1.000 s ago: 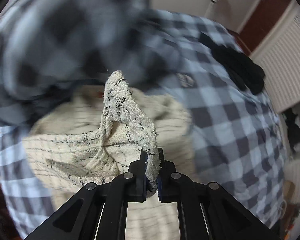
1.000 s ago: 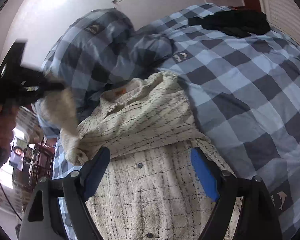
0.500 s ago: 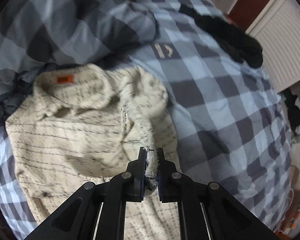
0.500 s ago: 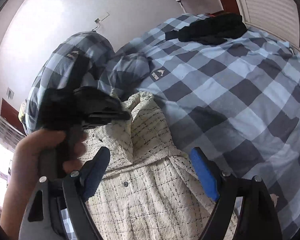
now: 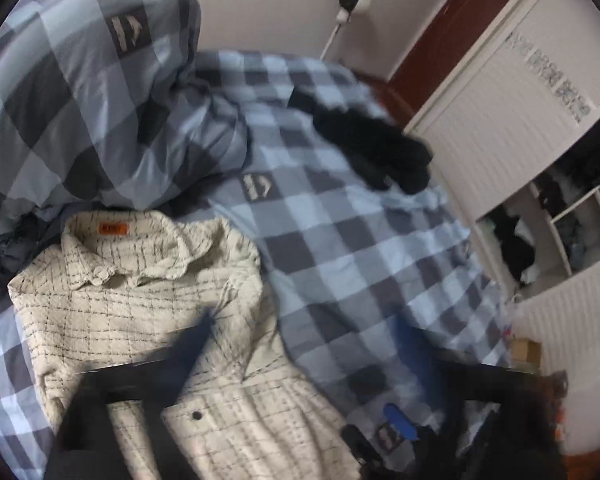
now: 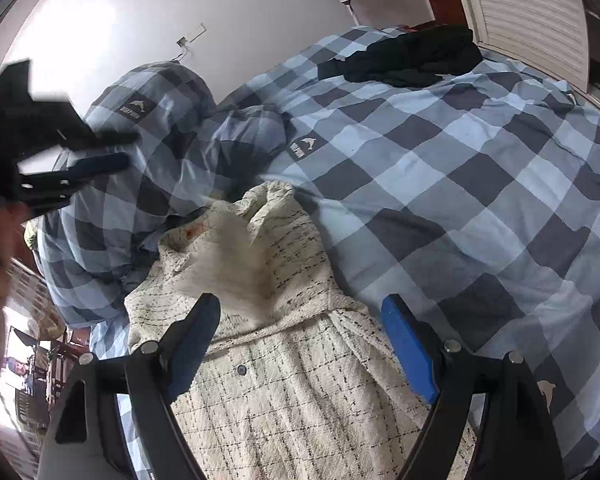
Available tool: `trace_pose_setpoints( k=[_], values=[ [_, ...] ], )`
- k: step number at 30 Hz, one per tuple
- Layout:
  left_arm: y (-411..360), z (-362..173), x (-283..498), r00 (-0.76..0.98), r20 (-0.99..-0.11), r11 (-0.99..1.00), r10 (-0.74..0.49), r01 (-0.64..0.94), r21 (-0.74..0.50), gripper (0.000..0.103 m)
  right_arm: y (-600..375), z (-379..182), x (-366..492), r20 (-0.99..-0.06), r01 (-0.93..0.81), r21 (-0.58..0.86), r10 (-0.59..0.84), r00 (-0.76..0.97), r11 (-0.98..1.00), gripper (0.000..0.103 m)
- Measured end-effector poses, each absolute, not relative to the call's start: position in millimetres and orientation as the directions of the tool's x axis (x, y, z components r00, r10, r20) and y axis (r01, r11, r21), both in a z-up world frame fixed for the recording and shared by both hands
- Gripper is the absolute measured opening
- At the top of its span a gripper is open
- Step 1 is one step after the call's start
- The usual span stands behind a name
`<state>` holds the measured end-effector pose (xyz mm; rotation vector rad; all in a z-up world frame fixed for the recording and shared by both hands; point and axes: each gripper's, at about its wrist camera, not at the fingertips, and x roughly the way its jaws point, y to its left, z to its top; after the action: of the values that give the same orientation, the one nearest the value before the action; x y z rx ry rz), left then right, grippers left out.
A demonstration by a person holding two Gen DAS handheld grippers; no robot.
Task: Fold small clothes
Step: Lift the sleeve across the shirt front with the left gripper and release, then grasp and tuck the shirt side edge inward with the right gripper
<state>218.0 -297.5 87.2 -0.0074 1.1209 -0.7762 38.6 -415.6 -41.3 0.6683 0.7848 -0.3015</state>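
Cream shirt (image 5: 148, 304) flat on checked duvet (image 6: 460, 184) — left gripper (image 5: 300, 344) released, right gripper (image 6: 300, 344) spread wide, both holding nothing.

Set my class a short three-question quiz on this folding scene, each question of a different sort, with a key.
1. True or false: the left tongs are shut on the cream checked jacket.
2. Where does the black clothing lie? A: on top of the jacket. B: on the checked duvet, apart from the jacket. C: between the right tongs.
3. Fill the gap: the tag inside the jacket's collar is ____ in colour.

Key: 1 false, both tongs stand open and hold nothing; 2 B; 3 orange.
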Motion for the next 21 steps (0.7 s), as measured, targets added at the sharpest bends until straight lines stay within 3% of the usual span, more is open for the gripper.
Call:
trace_pose_setpoints(
  k=[3, 7, 11, 16, 21],
  values=[
    [-272.3, 96.6, 205.2, 0.265, -0.788, 0.756, -0.556, 0.556, -0.346, 0.103, -421.1, -46.0, 43.3, -0.754, 0.500, 0.417, -0.019, 0.657, 0.759, 0.080],
    [-202.3, 77.6, 195.2, 0.366, -0.856, 0.876, -0.366, 0.446, -0.184, 0.103, -429.5, -50.2, 53.6, -0.771, 0.484, 0.441, 0.042, 0.636, 0.756, 0.080],
    [-115.1, 49.5, 172.3, 0.459, -0.862, 0.943, -0.215, 0.326, -0.061, 0.103, -420.1, -44.3, 67.9, -0.781, 0.443, 0.403, 0.048, 0.623, 0.801, 0.080],
    [-29.1, 17.8, 152.2, 0.481, -0.860, 0.979, -0.169, 0.186, -0.088, 0.103, -383.3, -36.6, 136.0, -0.832, 0.282, 0.358, 0.167, 0.530, 0.890, 0.080],
    [19.8, -4.1, 155.2, 0.447, -0.869, 0.977, -0.215, 0.103, -0.189, 0.103, -322.5, -47.7, 219.0, -0.940, 0.158, 0.105, 0.046, 0.338, 0.982, 0.080]
  ],
)
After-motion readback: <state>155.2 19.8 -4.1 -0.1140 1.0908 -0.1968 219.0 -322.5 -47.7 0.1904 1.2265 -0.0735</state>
